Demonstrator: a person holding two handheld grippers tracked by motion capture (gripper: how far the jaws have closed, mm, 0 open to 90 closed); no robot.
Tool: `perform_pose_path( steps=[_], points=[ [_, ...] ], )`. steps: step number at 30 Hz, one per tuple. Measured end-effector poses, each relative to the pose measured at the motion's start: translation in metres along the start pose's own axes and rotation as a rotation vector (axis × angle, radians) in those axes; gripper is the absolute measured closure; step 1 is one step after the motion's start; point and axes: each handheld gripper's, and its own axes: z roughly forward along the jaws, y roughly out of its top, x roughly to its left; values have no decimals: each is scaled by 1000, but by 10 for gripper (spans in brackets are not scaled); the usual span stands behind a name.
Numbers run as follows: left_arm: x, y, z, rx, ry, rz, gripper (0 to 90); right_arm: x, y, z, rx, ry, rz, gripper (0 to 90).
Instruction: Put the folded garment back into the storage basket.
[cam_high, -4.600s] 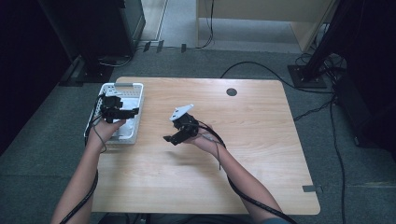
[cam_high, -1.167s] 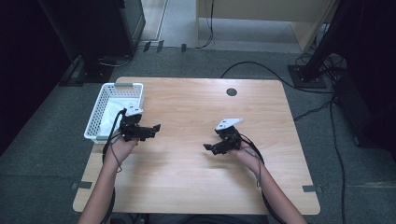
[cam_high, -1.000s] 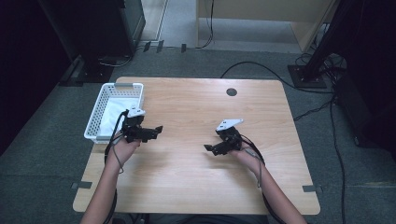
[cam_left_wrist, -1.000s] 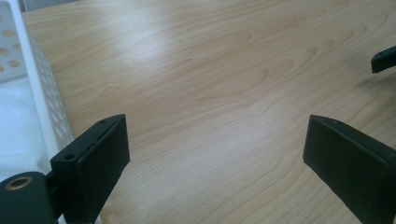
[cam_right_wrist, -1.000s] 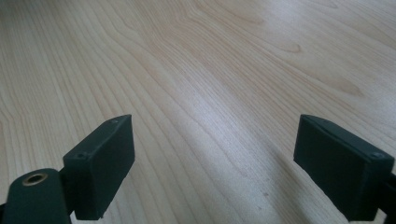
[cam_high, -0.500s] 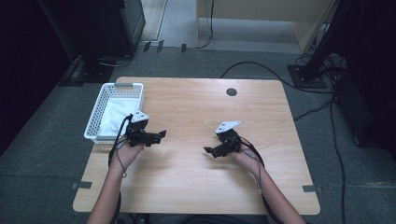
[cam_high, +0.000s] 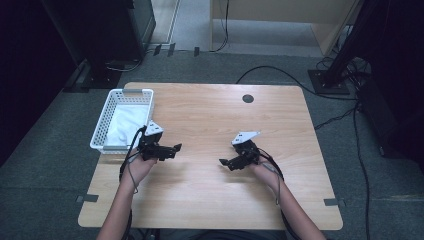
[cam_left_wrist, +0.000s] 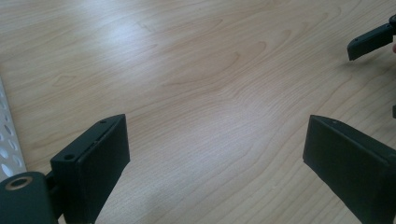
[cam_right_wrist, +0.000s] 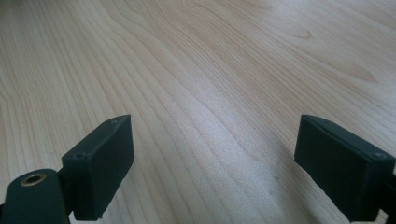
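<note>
The left tool (cam_high: 172, 149) hovers over the wooden surface (cam_high: 215, 120) just right of the white basket (cam_high: 102, 124), its tip pointing toward the middle of the surface. Its jaws stand spread wide with nothing between them; in the left tool view (cam_left_wrist: 215, 172) only bare wood grain lies in the gap. The hand (cam_high: 137, 165) that carries it comes in from the bottom, and a black cable trails back along the forearm.

The right tool (cam_high: 225, 162) sits opposite, over the near middle of the surface, its tip pointing left toward the other tool. The two are near each other but apart, with a stretch of bare wood between their tips. Its jaws are also spread and grip nothing; the right tool view (cam_right_wrist: 212, 170) shows plain wood between the two black pads. One jaw of the right tool shows far off at the upper right edge of the left tool view.

The basket stands at the left edge of the surface, its long side running away from the person. A white cloth (cam_high: 124, 126) lies inside it, crumpled on the bottom. A strip of the basket's perforated wall (cam_left_wrist: 7, 140) shows at the left edge of the left tool view, close beside that tool's jaw.

Farther back, a round dark hole (cam_high: 248, 98) sits in the surface near its far edge. Grey carpet surrounds the surface, with black cables (cam_high: 280, 75) running across the floor behind and to the right.
</note>
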Motion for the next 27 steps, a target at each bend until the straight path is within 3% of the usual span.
perform_pose_path(
  steps=[14,27],
  points=[
    [2,-9,3,-4,1,-1,75,-1,-9,-2,14,-16,-26,125],
    [-1,-17,13,7,-6,32,75,-6,-14,-3,7,-42,-51,114]
  ],
)
